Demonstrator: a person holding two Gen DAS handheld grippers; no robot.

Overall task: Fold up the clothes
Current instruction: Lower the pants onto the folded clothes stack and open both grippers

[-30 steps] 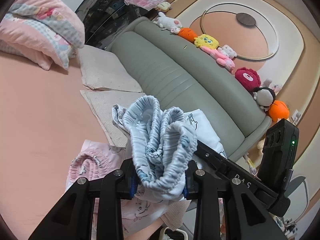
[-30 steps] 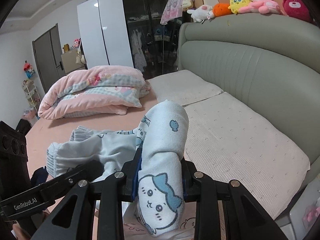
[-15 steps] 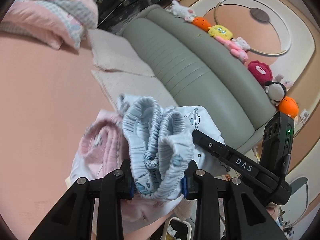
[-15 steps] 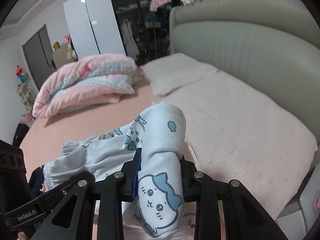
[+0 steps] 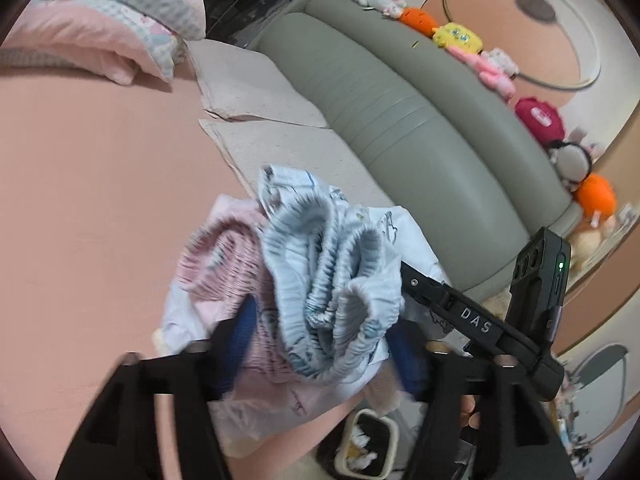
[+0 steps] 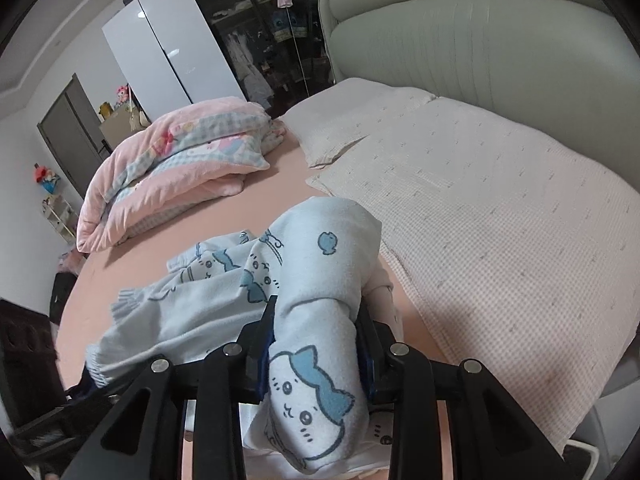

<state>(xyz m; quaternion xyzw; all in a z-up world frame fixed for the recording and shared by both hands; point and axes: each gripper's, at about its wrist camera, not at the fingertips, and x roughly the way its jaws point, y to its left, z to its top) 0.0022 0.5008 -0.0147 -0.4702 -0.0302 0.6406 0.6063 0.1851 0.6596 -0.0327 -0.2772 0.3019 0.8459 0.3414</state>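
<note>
Pink bed (image 6: 256, 216) wide open beyond, left tool (image 5: 320, 336) opening around blue pants (image 5: 332, 280), right tool (image 6: 316, 344) pinching them

Left gripper (image 5: 324, 336): matte black angular frame, silver screw heads, blue pads on blurred fingers (image 5: 240, 332). Right gripper (image 6: 316, 344): same black frame, four silver screws, blue pads. Its black body, seen from the left camera, bears white "DAS" lettering and a green light.

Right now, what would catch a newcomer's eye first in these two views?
The light-blue cartoon-print pants, bunched and pinched in the right tool low in its view. In the left view their gathered waistband sits between the opening left tool, over a pink garment. Plush toys line the headboard.
</note>
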